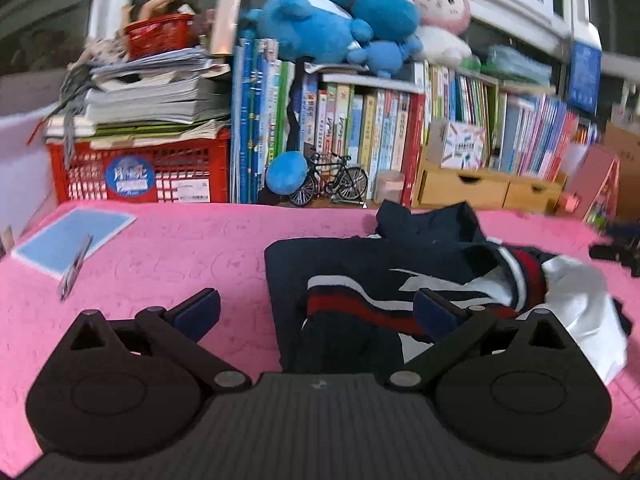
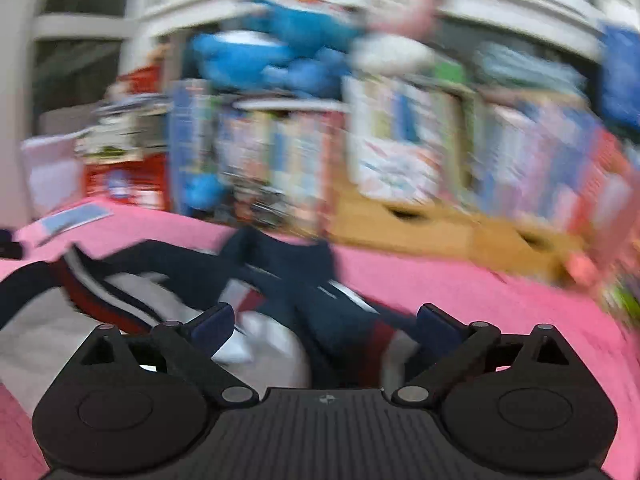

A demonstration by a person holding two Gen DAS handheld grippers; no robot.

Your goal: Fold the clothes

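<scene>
A navy garment [image 1: 360, 264] with red and white stripes lies crumpled on the pink surface, partly folded. Its near left part lies flat with a straight edge; to the right it bunches up, white lining [image 1: 580, 300] showing. A dark flap rises at the far side. The right wrist view shows it blurred [image 2: 280, 272].

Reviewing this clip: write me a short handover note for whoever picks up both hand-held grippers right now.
Left hand-held gripper: open, holding nothing, over the left part of the navy garment.
Right hand-held gripper: open, holding nothing, over the garment's rumpled part; that view is motion-blurred.
Garment: navy with red and white stripes and white lining, bunched on the pink table cover.
Nearby: a blue notebook with a pen on it, off to the left.
Done: no neat fold visible yet.
Left: spread the garment flat, then fold it.
</scene>
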